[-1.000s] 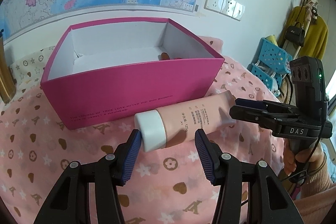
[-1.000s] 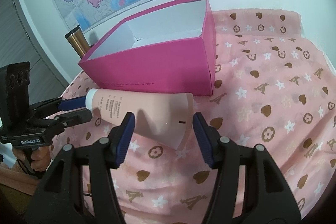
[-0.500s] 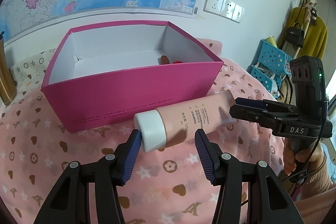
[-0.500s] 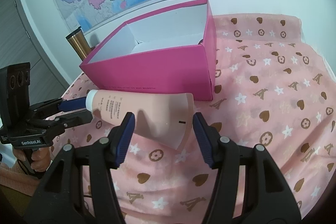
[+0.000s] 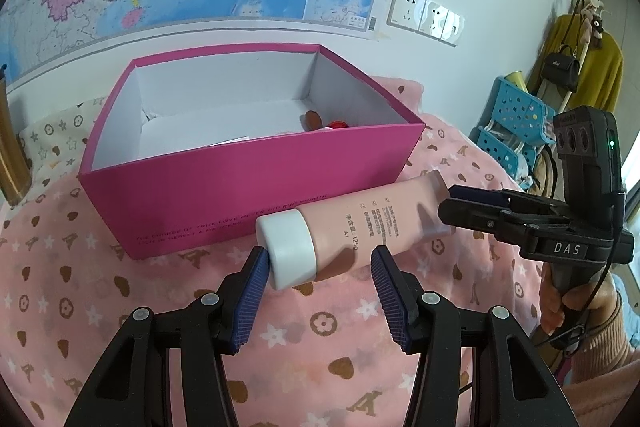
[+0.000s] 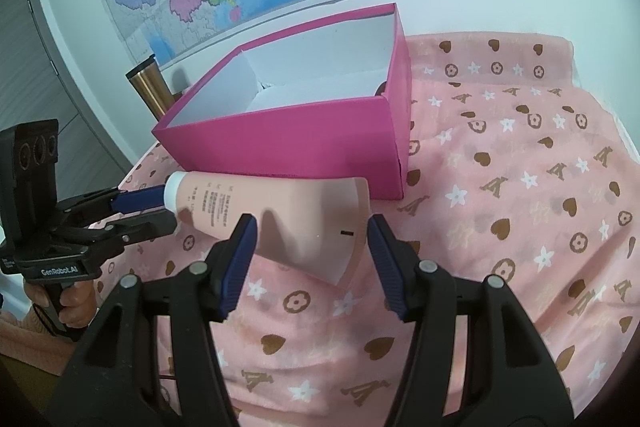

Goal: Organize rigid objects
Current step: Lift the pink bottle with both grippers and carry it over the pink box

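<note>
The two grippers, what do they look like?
Both are black plastic frames with ribbed blue pads on the fingers. The right gripper reads DAS, with a green light and black cable; the left gripper reads GenRobot.AI. Pink knit sleeves.

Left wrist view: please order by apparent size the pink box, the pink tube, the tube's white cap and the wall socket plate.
1. pink box, by far the largest
2. pink tube
3. white cap and socket plate: they look similar, and the cap is much nearer the camera, so I do not rank them.
</note>
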`<state>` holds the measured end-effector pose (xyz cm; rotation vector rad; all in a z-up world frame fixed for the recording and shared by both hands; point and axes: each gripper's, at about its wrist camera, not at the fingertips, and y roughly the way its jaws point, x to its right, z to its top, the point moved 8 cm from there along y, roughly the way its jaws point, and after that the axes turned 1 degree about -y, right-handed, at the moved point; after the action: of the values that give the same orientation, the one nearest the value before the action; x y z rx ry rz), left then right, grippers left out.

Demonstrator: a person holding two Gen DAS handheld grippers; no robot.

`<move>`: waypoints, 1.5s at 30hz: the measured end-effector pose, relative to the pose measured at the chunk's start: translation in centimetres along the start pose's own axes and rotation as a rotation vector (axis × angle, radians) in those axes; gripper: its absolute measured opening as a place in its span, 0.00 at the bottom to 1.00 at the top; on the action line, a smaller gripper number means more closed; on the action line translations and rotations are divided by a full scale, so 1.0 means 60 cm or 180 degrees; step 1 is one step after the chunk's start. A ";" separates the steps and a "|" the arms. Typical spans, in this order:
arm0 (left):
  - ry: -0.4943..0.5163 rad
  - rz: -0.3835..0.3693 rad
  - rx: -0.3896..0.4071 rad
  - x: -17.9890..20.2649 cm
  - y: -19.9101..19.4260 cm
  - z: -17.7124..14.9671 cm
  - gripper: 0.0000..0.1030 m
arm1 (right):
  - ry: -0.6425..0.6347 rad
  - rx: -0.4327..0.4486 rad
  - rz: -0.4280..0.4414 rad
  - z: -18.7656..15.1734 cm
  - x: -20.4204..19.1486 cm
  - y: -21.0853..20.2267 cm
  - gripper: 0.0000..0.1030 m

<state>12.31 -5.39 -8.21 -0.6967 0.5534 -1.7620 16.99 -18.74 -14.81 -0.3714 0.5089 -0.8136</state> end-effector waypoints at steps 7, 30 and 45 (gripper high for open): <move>-0.0003 -0.0013 0.0021 0.001 0.000 0.005 0.52 | -0.0017 0.0033 -0.0010 0.006 0.001 -0.003 0.58; -0.0014 -0.0024 0.0079 0.004 0.001 0.022 0.52 | -0.0046 0.0128 -0.0032 0.022 0.003 -0.012 0.58; -0.0027 -0.0011 0.0145 0.001 -0.002 0.033 0.52 | -0.0088 0.0186 -0.0025 0.034 -0.003 -0.016 0.58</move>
<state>13.61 -5.47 -6.68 -0.6733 0.5050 -1.7688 17.45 -18.97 -12.62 -0.3304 0.4573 -0.8282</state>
